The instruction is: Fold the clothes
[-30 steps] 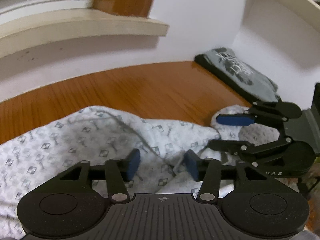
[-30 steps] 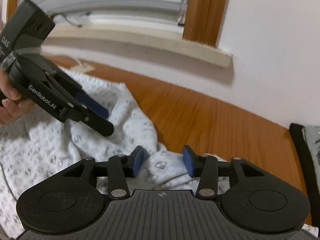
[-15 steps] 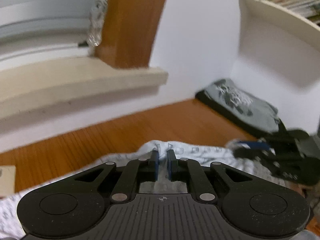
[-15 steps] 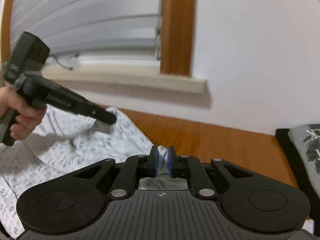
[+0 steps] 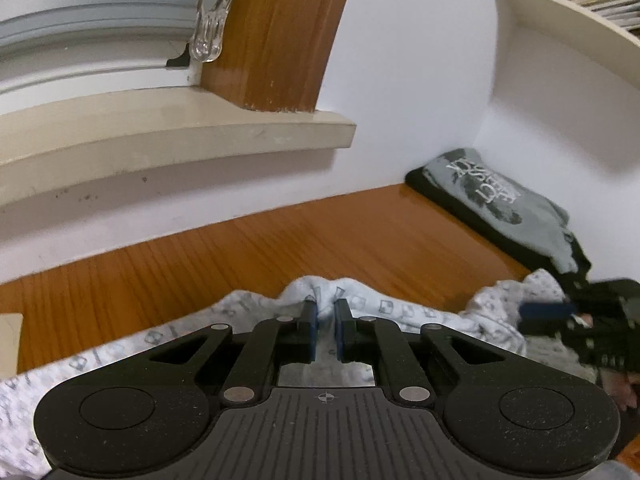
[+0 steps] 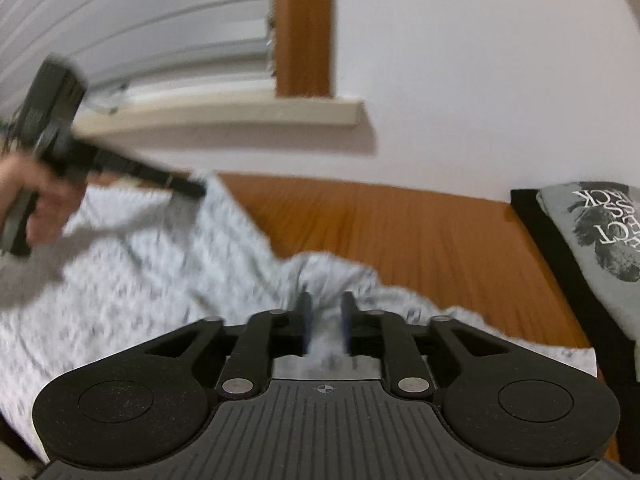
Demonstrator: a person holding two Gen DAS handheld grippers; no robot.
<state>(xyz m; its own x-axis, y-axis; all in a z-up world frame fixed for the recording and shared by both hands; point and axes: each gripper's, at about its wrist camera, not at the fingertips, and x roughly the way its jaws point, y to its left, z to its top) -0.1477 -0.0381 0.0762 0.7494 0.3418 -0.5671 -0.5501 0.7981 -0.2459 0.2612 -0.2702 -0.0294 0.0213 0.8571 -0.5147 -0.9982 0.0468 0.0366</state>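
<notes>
The left gripper and the right gripper each have their fingers closed on a pinched fold of the white patterned garment, which trails from both onto the wooden bench.

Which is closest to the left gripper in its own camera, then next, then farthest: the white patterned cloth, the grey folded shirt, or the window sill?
1. The white patterned cloth, pinched right between the left gripper fingers.
2. The grey folded shirt, off to the right in the corner of the wooden table.
3. The window sill, up on the far wall to the left.
</notes>
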